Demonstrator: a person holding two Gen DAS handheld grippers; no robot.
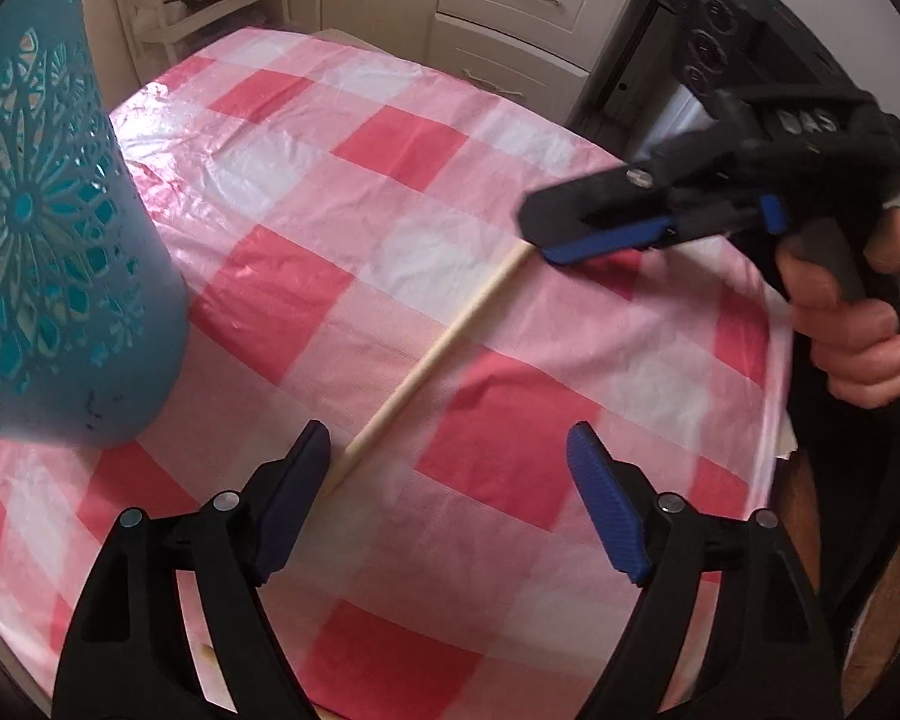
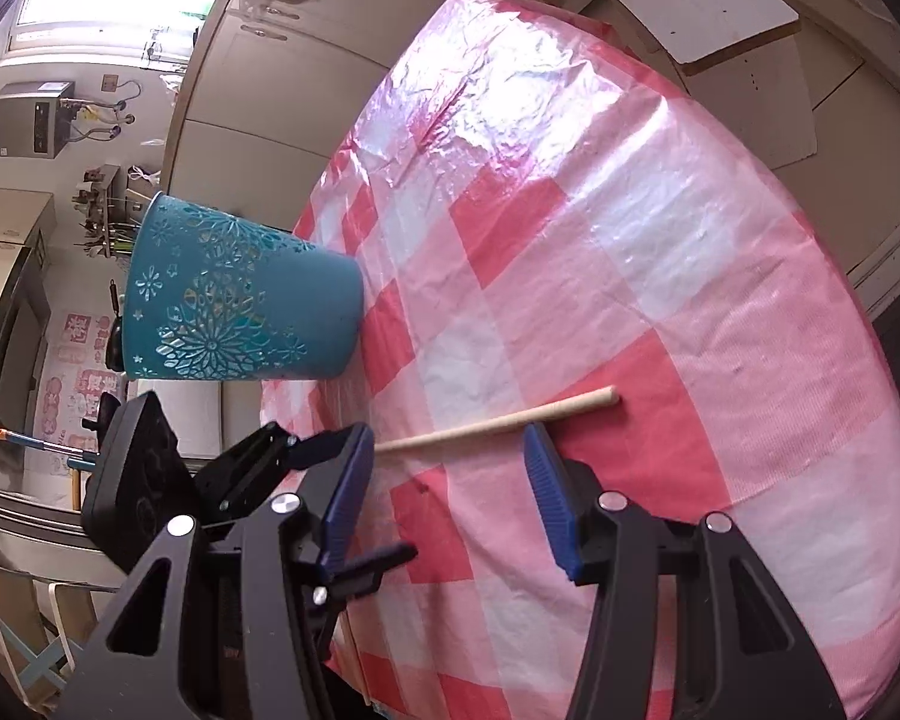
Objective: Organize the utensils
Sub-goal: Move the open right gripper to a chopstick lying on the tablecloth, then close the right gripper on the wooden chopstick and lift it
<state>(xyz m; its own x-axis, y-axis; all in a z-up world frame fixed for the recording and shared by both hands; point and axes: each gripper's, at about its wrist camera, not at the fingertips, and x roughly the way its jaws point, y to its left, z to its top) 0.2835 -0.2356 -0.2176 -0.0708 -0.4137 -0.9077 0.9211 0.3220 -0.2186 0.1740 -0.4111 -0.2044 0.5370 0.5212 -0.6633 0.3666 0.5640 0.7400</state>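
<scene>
The only lettering close enough to make out is a short row of raised letters on the black body of the right gripper (image 1: 546, 237), at about two o'clock in the left wrist view – they look like "DAS", though blur leaves that uncertain. In the right wrist view, at about nine o'clock, pink and red stickers (image 2: 84, 360) on a wall carry large characters – too small and blurred to read.
</scene>
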